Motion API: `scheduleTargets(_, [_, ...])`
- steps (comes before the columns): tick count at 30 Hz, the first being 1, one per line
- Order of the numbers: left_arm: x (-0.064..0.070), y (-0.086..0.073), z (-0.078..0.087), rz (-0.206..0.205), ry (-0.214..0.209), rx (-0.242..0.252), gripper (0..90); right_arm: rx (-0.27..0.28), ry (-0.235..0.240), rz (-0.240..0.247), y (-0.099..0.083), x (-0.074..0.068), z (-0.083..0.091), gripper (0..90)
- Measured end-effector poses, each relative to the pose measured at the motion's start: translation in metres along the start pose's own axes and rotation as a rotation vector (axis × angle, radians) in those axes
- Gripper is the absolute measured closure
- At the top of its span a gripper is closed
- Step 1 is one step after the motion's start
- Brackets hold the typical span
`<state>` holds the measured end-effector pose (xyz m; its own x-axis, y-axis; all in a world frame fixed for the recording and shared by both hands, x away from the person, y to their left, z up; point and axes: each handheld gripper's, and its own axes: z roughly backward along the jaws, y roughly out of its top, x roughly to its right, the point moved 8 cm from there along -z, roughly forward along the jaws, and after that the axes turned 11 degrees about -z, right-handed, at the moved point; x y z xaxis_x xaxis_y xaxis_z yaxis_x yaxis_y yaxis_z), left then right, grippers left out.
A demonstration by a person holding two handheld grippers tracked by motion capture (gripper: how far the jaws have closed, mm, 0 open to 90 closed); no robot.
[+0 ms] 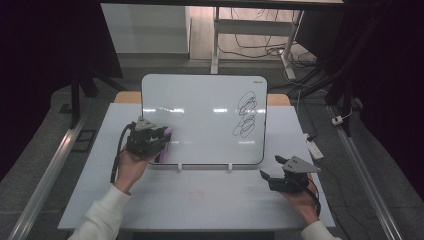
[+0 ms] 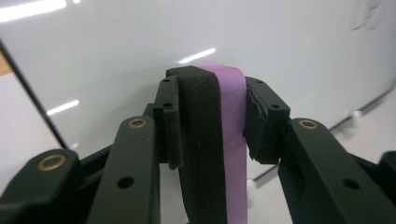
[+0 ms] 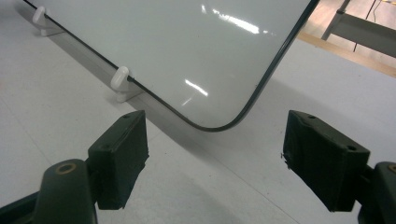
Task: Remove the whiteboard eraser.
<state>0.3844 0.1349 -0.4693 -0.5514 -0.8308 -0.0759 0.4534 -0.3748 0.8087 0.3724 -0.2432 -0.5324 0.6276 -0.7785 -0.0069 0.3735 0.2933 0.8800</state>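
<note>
Two grippers: left gripper (image 1: 161, 137) clamps eraser (image 2: 219, 140) near whiteboard (image 1: 200, 120) lower-left; right gripper (image 1: 272, 167) wide, empty, on table (image 1: 200, 195). Eraser likely light, soft foam; grip its sides

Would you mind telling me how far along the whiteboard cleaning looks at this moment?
Done: the left gripper is shut on the purple-backed black foam eraser and holds it at the lower left of the white rectangular whiteboard. In hand: bringing the eraser to the board. Left: the black looping scribbles on the board's right side look untouched. The right gripper rests open on the table.
</note>
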Motion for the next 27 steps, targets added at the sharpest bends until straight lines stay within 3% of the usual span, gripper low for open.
scheduleTargets(16, [0.037,0.014,0.007,-0.05,-0.121,0.083,60.5,0.037,0.049,-0.034,0.007,-0.014,0.0,22.8])
scheduleTargets(27, [0.066,0.017,-0.005,-0.084,-0.198,0.103,60.5,0.034,0.09,-0.045,0.014,-0.029,-0.001,24.5])
